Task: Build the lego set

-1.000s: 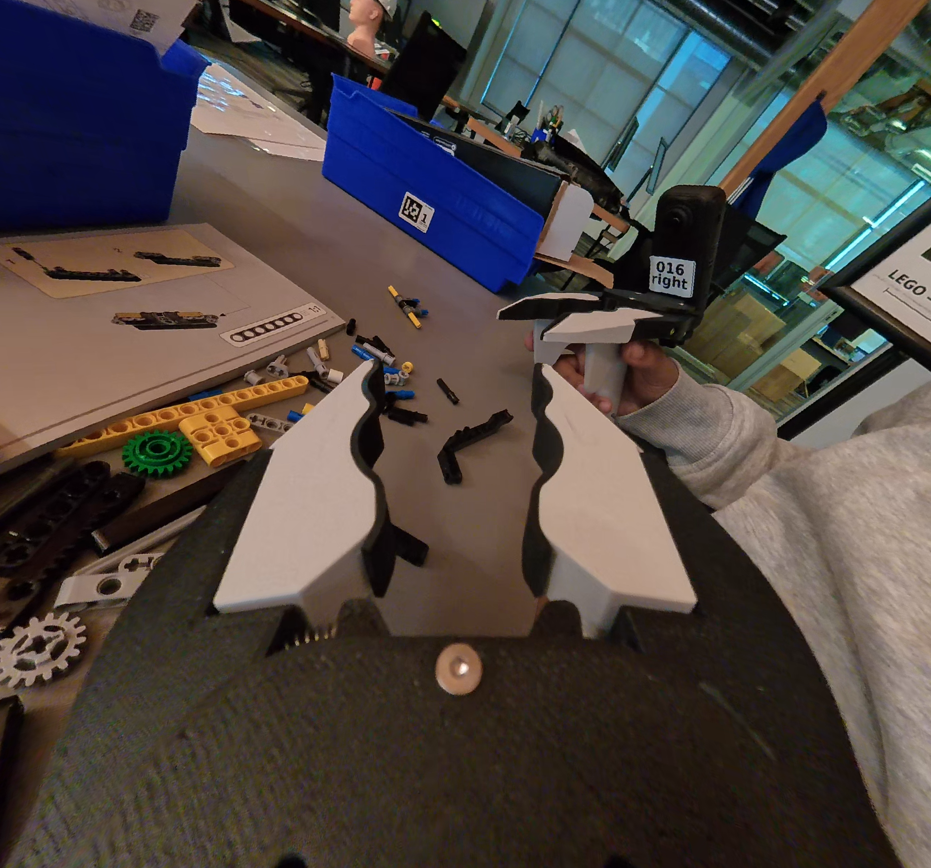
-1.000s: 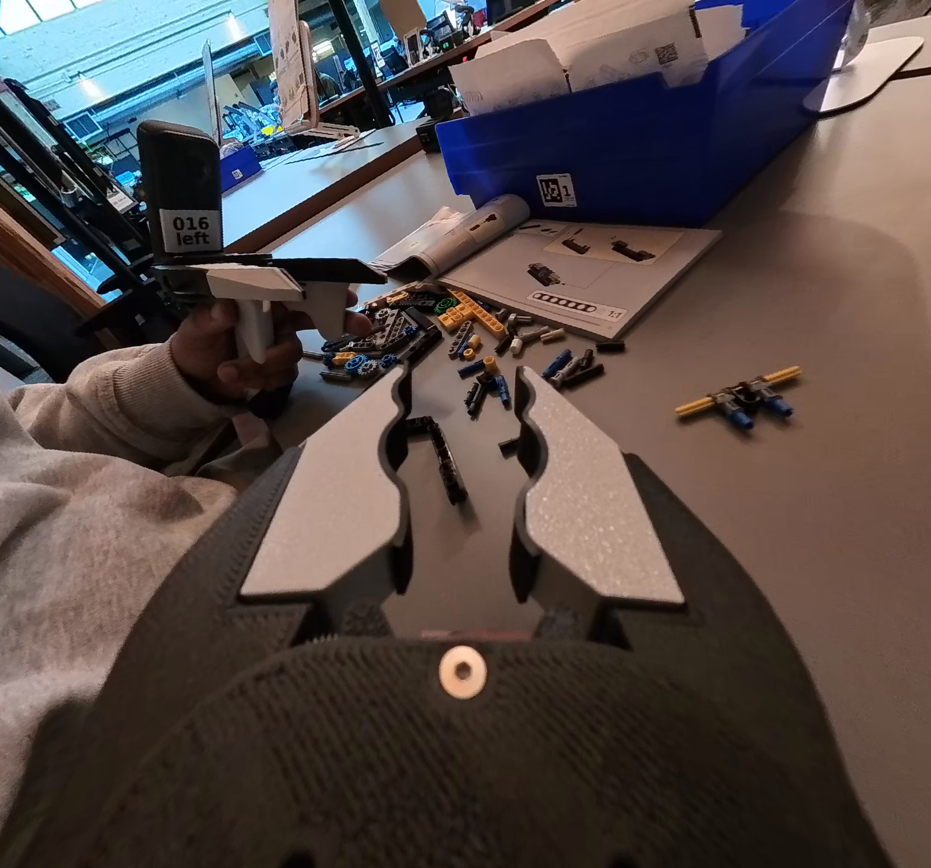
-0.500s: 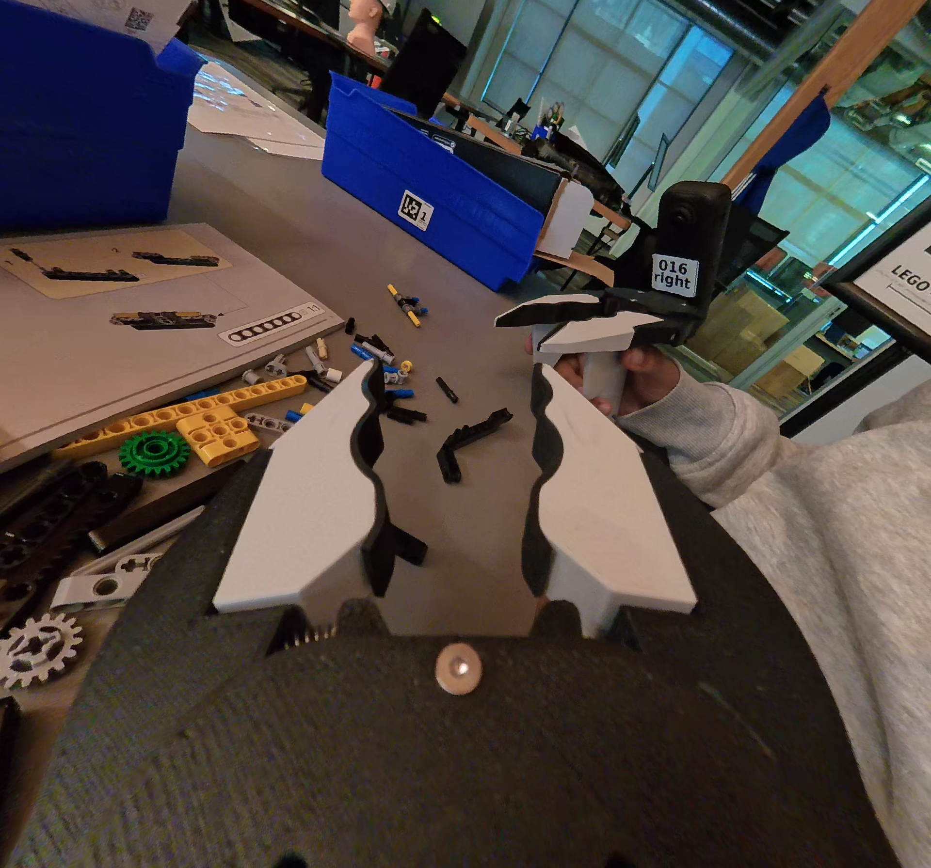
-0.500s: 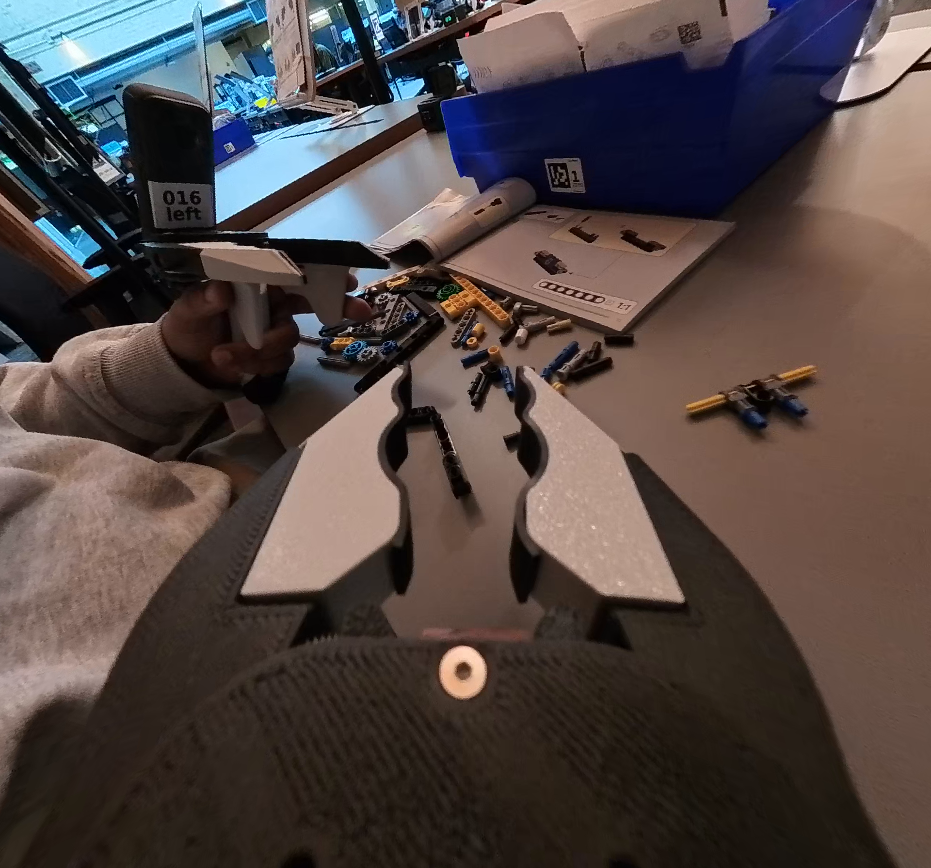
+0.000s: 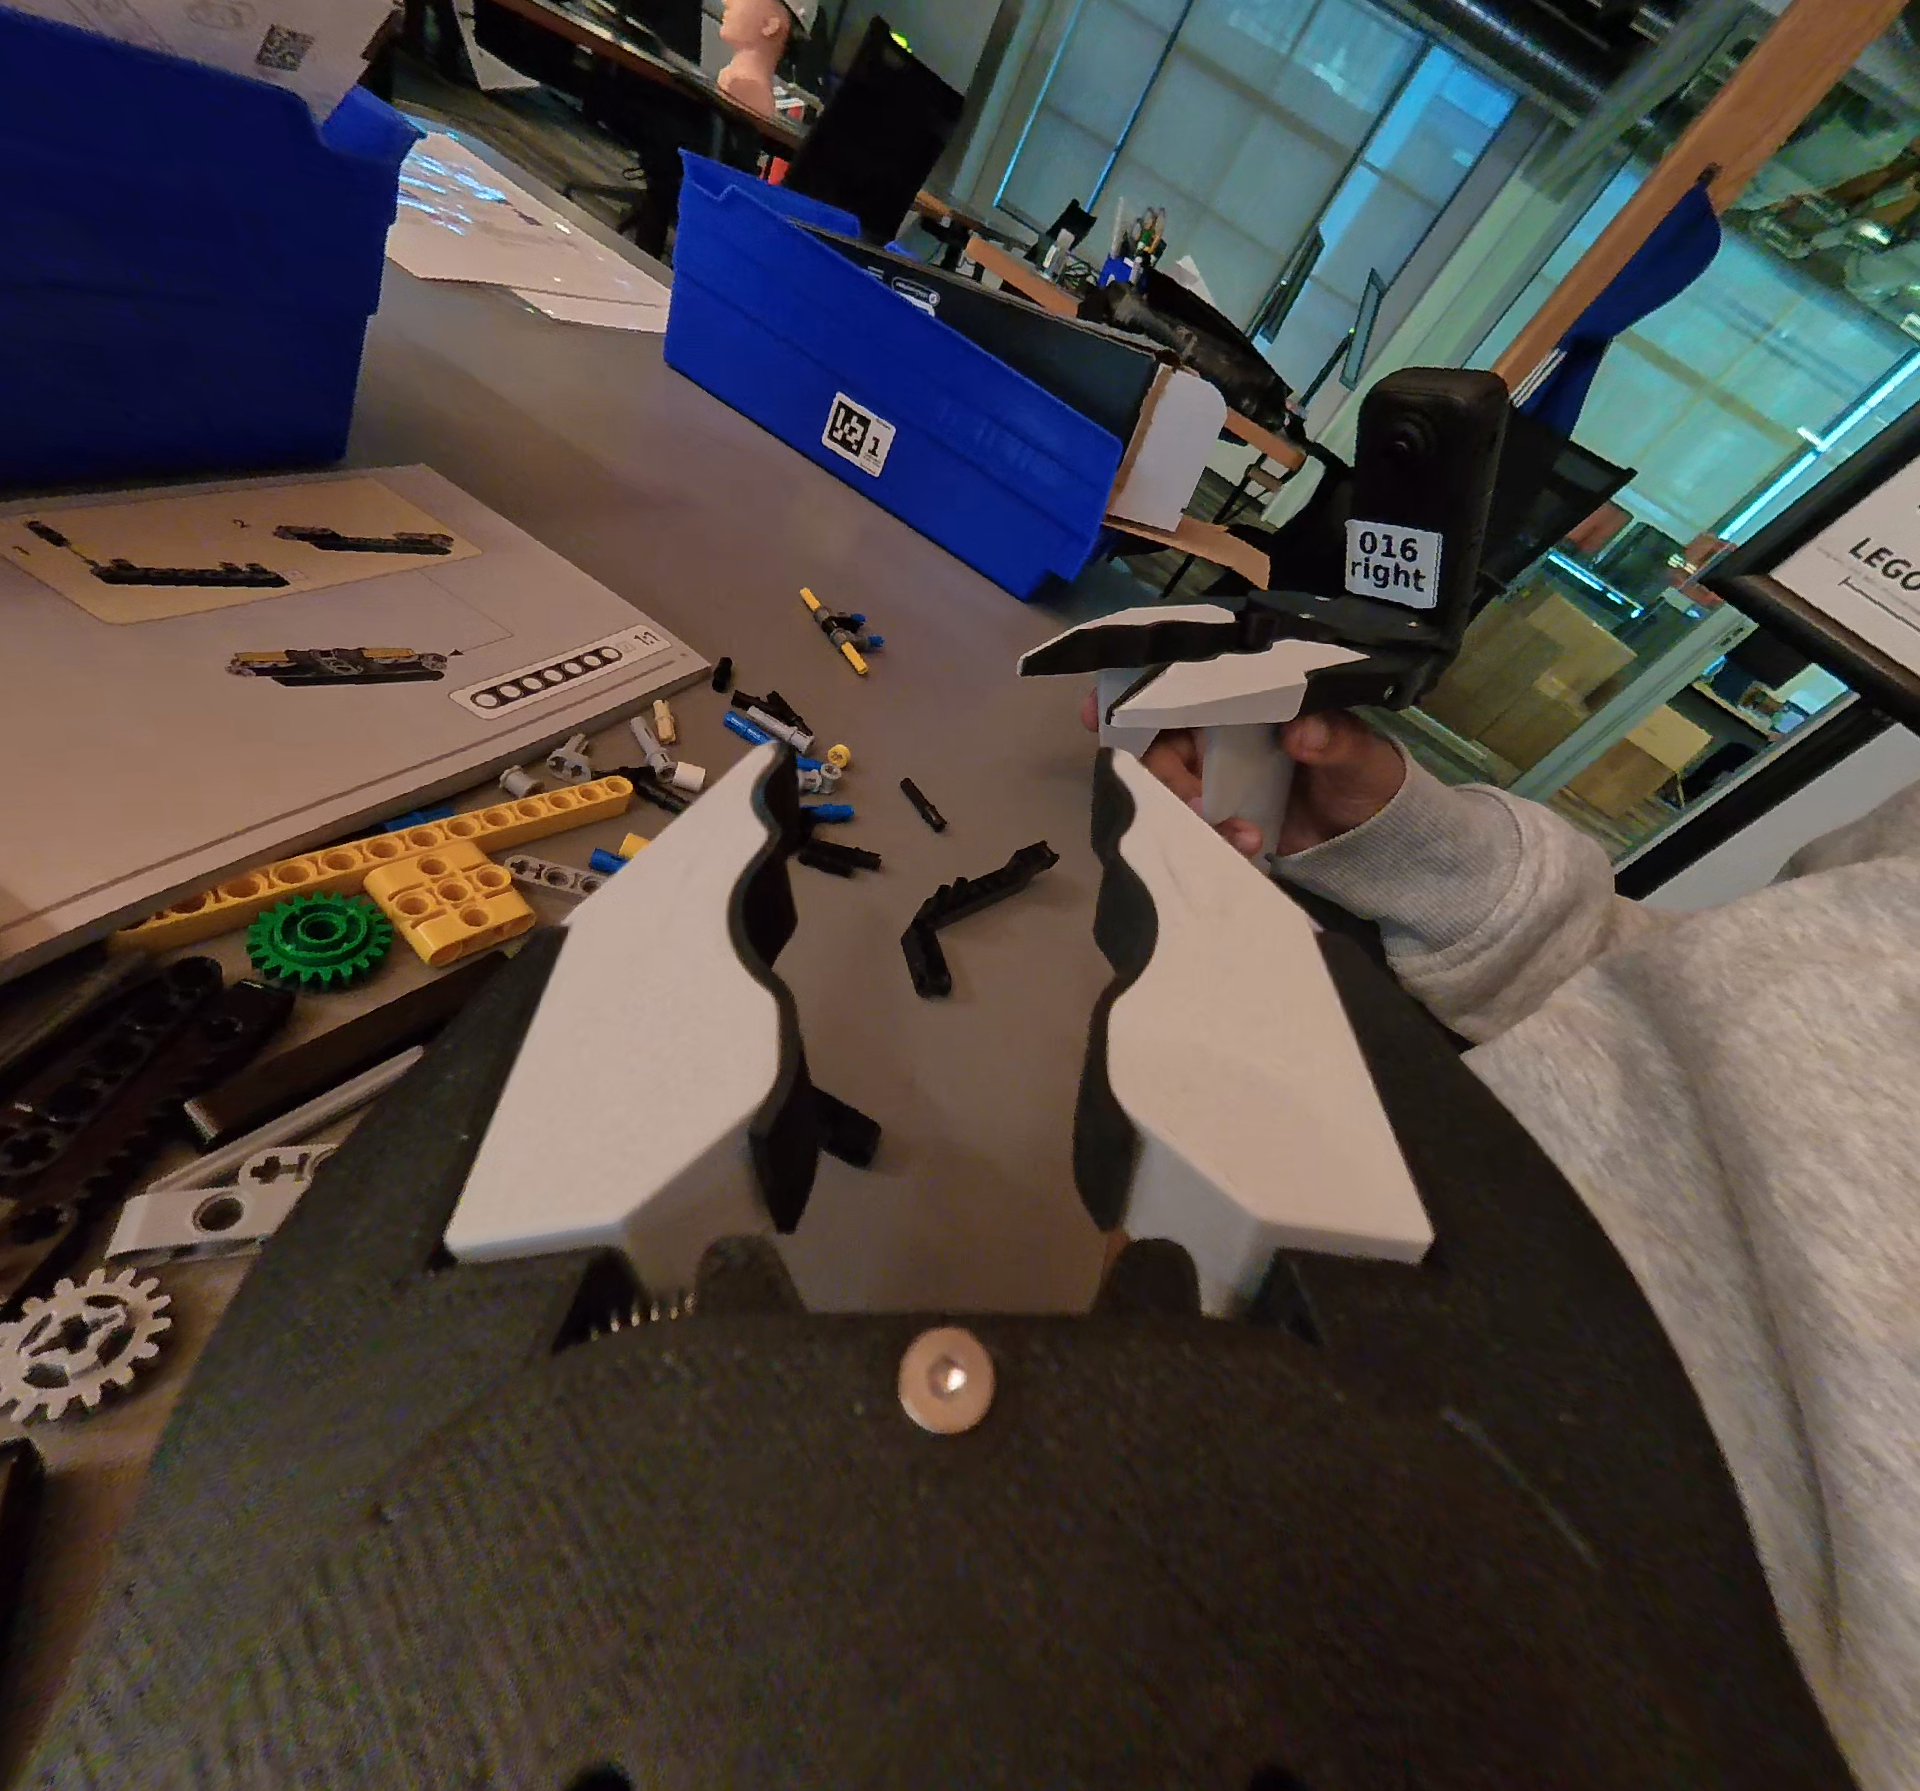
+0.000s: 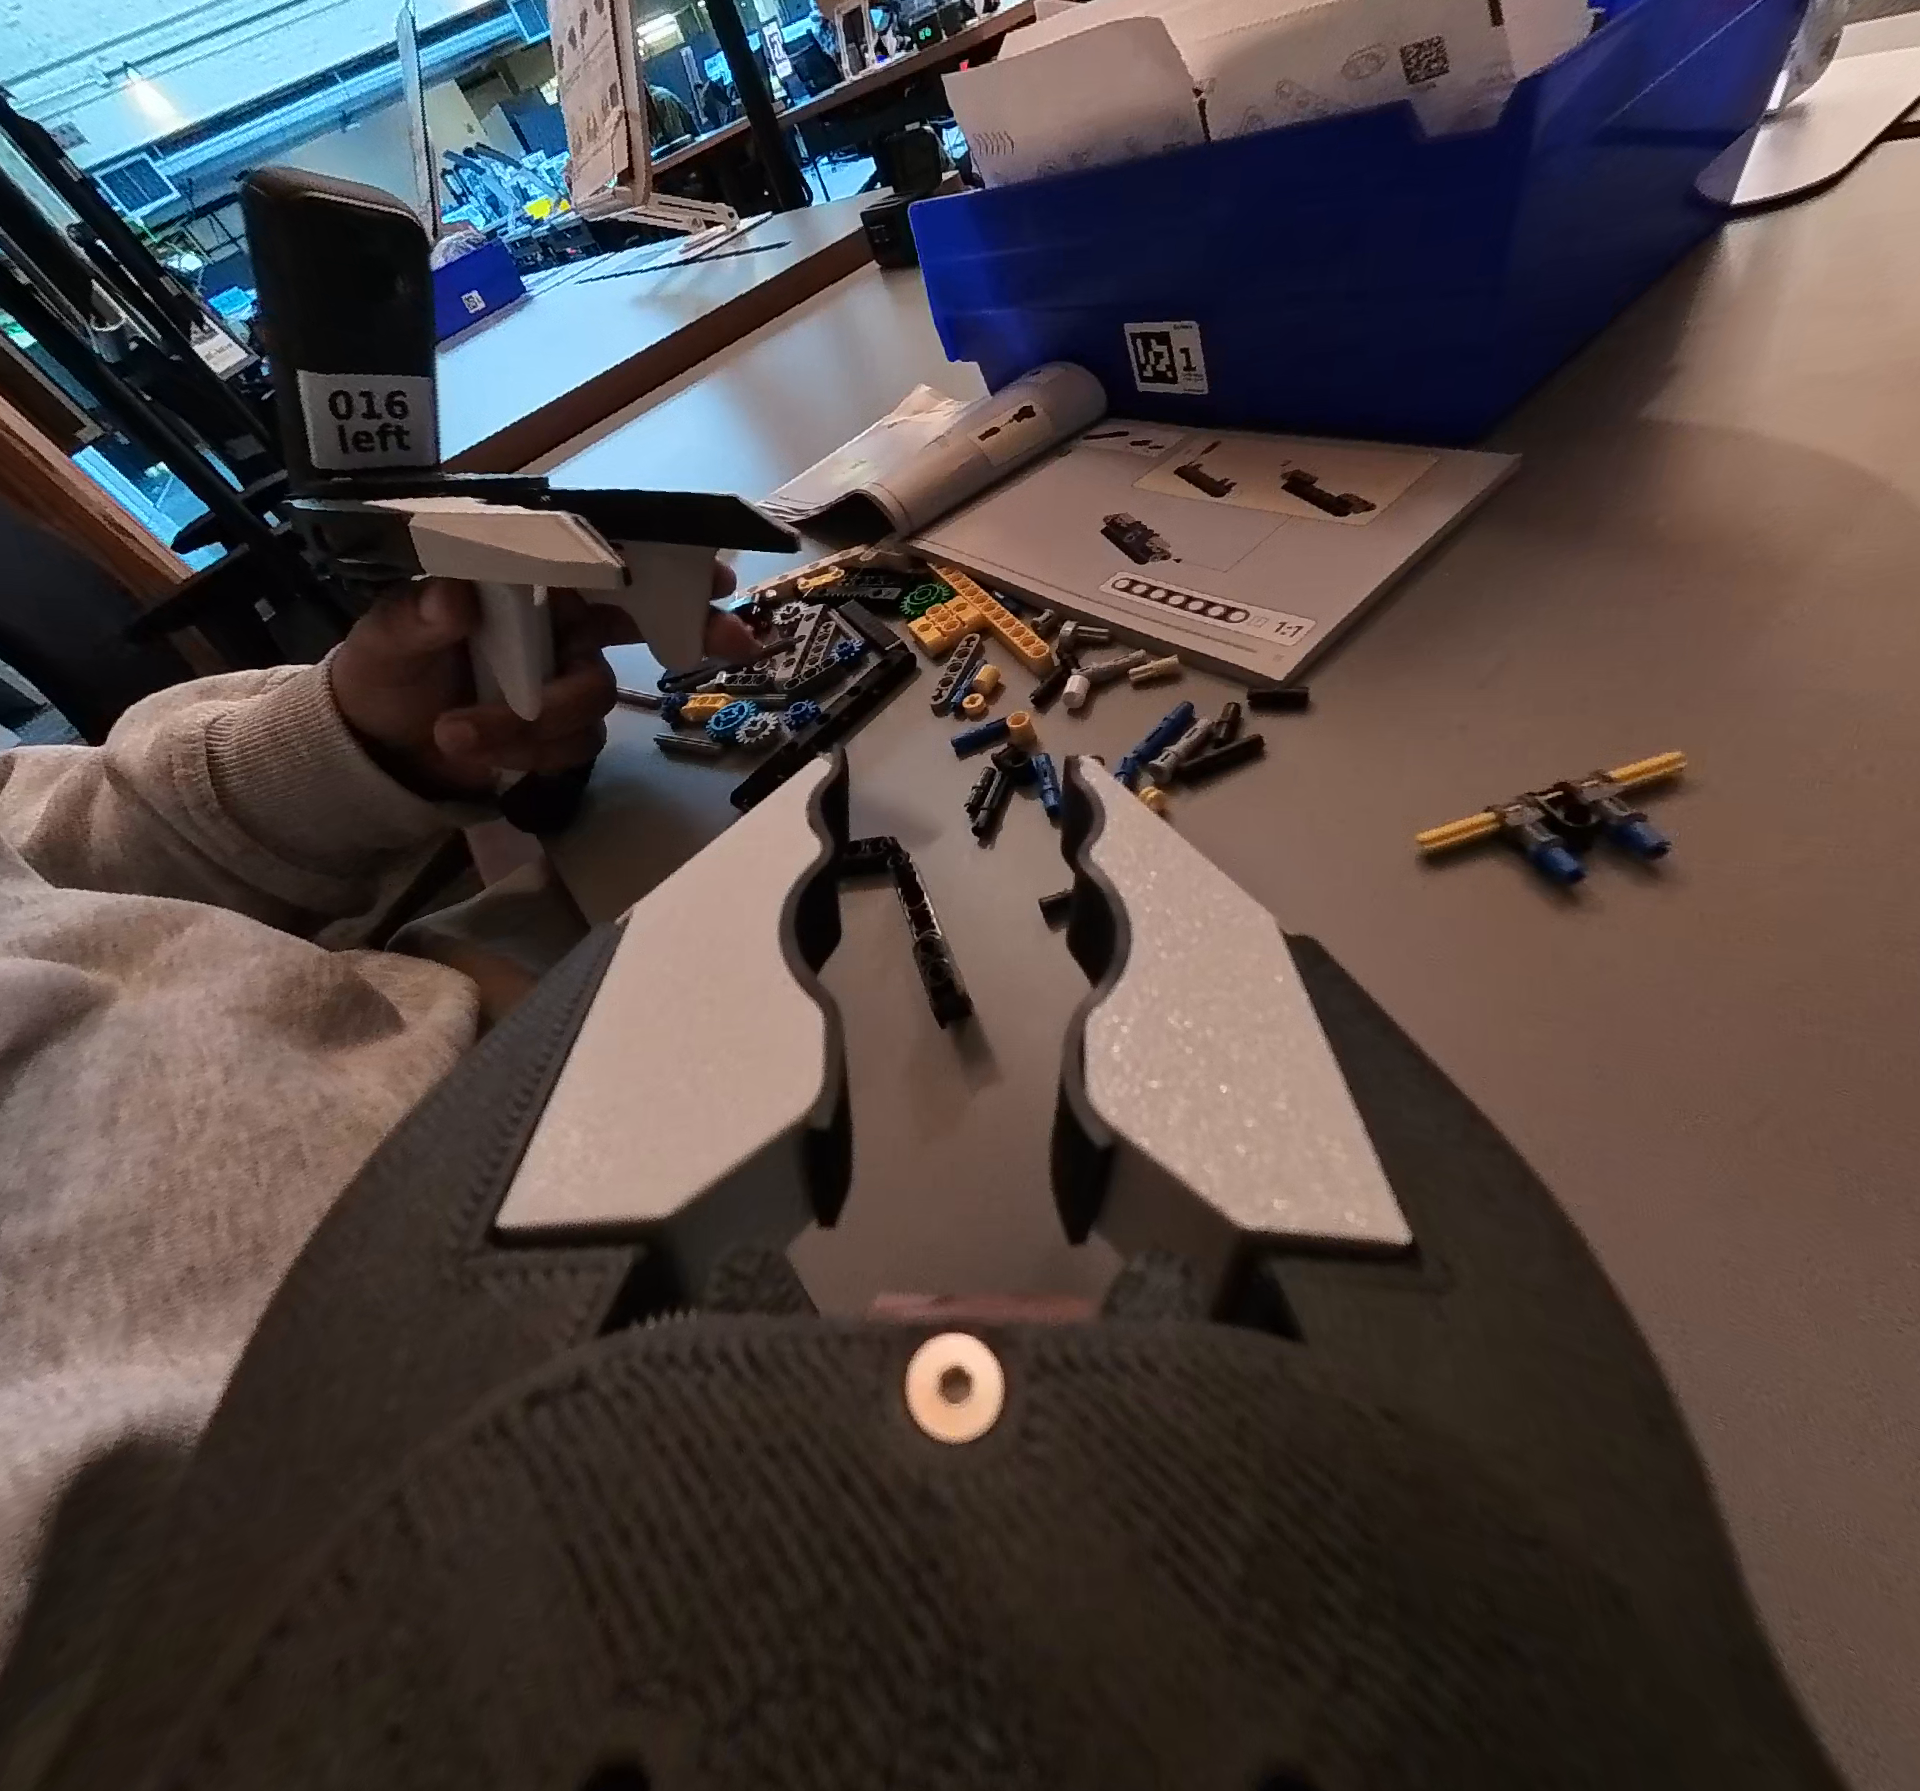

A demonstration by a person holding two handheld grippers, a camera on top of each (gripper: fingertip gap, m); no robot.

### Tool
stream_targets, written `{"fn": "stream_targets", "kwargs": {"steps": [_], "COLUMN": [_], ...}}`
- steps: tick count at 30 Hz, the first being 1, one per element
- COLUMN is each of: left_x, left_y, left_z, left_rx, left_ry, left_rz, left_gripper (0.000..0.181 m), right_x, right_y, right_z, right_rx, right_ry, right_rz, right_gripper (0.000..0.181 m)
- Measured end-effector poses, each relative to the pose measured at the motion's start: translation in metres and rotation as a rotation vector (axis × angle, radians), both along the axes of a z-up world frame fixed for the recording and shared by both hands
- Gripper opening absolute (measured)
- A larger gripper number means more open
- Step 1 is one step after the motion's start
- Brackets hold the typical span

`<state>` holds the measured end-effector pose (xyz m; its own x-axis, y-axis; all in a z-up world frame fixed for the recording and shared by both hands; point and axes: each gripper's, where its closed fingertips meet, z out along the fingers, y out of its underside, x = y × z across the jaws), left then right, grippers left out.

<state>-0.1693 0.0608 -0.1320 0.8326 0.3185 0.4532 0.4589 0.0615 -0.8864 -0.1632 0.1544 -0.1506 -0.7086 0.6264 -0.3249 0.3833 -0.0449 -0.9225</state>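
Note:
A black bent lego beam lies on the grey table between both grippers. My left gripper is open and empty, its fingers hovering just short of the beam. My right gripper is open and empty too, and the beam lies in the gap between its fingers on the table below. A pile of loose parts lies to the left: yellow beams, a green gear, and black beams. Each gripper shows in the other's view: the right, the left.
An open instruction booklet lies beside the pile. A small yellow axle assembly lies apart on the table. Two blue bins stand at the back. Small pins are scattered ahead. Grey sleeves are close by. The green gear is about 9 centimeters from my left fingertips and 20 centimeters from my right.
The right wrist view has drifted slightly. Both grippers stay open and nothing on the table has moved.

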Motion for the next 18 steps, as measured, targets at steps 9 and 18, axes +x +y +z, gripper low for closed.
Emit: {"fn": "stream_targets", "kwargs": {"steps": [9, 18], "left_x": [0.0, -0.015], "left_y": [-0.002, -0.008], "left_z": [0.004, -0.006], "left_rx": [-0.033, -0.097], "left_ry": [0.084, 0.05], "left_rz": [0.032, 0.134], "left_gripper": [0.002, 0.0], "right_x": [0.001, 0.002], "right_y": [-0.001, -0.001], "right_z": [0.001, 0.001], "right_rx": [0.006, 0.012], "right_ry": [0.01, 0.02], "right_rz": [0.005, 0.005], "right_gripper": [0.029, 0.007]}}
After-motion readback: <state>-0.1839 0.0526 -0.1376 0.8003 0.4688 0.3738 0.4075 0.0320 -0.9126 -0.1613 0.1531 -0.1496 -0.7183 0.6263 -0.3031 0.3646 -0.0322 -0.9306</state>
